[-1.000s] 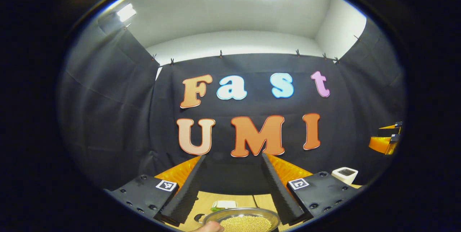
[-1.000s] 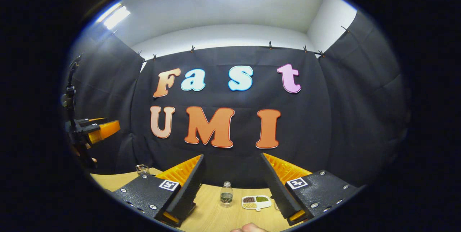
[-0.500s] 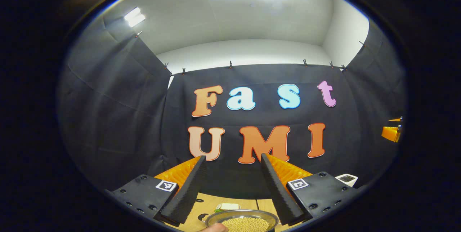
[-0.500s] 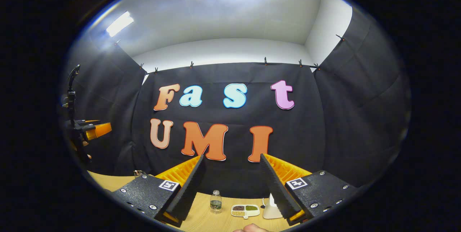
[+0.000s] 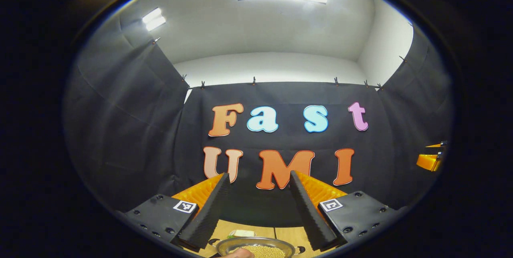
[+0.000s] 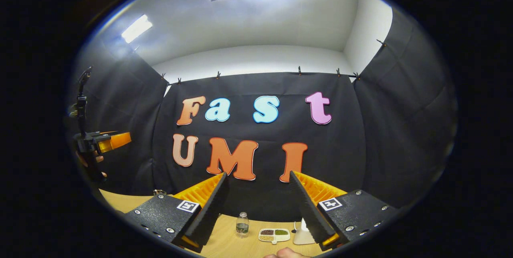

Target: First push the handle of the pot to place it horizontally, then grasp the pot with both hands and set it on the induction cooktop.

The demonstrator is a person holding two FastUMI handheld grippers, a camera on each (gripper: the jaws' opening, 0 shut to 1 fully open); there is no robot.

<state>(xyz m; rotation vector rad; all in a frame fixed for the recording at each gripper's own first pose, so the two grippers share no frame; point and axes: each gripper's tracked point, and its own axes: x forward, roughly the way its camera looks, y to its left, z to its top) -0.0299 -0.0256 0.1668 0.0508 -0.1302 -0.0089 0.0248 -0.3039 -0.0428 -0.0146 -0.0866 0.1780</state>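
Below the left gripper [image 5: 256, 210], its jaws wide apart and empty, sits the round steel pot of yellow grains [image 5: 256, 246] on the wooden bench [image 5: 282, 233]. Right gripper [image 6: 256, 210] likewise gapes empty. Judging so, handle-pushing hasn't begun; next, lower toward the pot.

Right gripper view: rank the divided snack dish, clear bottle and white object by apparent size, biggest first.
1. Divided dish, widest of the three.
2. White object, though the gripper's finger hides part of it, so its rank against the dish is unsure.
3. Clear bottle, narrow and the smallest; it also stands a little farther back on the table.
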